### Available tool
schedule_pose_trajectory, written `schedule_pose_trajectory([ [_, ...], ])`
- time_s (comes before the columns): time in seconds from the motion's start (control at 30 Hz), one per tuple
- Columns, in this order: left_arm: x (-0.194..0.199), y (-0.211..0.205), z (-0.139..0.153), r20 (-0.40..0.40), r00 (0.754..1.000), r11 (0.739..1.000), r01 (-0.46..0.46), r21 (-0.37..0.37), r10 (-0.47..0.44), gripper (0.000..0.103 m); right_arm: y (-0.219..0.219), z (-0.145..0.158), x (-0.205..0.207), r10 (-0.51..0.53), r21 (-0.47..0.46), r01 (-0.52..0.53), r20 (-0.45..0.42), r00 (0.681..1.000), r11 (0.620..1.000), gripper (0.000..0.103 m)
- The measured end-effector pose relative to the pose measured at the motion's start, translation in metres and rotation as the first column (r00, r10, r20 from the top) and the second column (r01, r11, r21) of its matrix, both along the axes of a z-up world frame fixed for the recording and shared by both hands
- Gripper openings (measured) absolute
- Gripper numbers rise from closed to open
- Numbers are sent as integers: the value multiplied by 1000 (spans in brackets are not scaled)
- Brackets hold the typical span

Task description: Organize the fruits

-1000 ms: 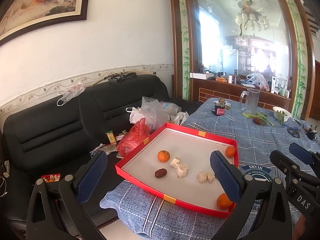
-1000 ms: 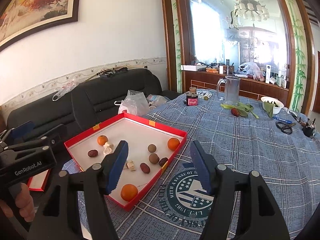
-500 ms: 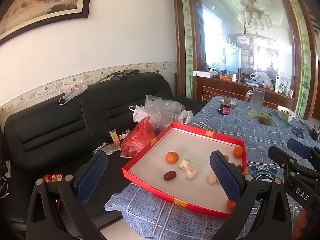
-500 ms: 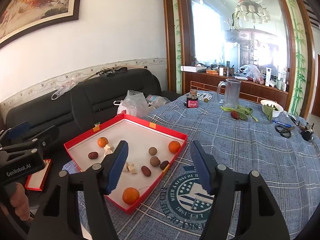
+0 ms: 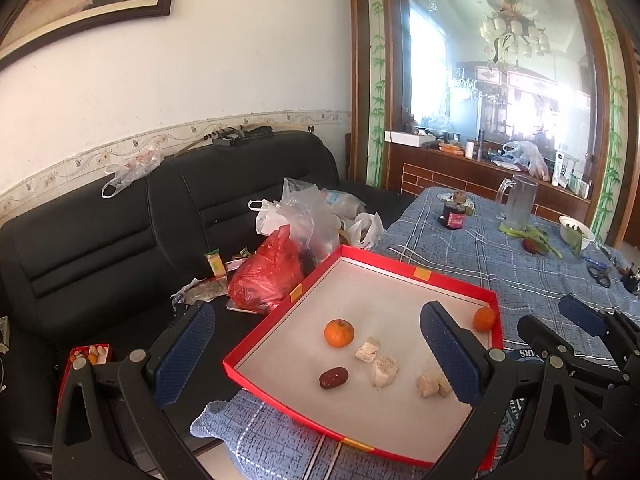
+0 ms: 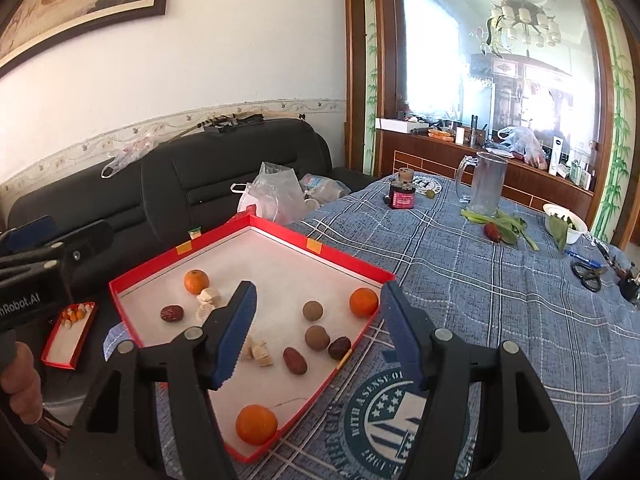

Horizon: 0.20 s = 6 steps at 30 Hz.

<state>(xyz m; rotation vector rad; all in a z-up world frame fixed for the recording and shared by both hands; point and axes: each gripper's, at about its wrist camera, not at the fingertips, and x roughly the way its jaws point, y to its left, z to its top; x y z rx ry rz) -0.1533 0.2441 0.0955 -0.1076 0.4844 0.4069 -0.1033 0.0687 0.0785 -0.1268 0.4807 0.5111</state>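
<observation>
Right wrist view had the right gripper (image 6: 316, 332) and left gripper (image 5: 316, 356) both gaping, empty, in the approach step, fruit loose in the red tray (image 6: 280, 230) beneath the jaws, next needing descent onto one orange (image 6: 363, 302).

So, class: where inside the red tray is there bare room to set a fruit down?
The far corner of the red tray, beyond the orange, is bare. Crowded: the middle, around the brown balls and red dates.
</observation>
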Motion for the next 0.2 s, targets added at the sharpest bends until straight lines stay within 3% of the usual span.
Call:
schedule_pose_trajectory([
  [0.2, 9, -1, -2, -16, 1000, 1000, 12, -5, -12, 103, 6, -5, 17, 6, 2, -6, -26, 1000, 1000, 66],
])
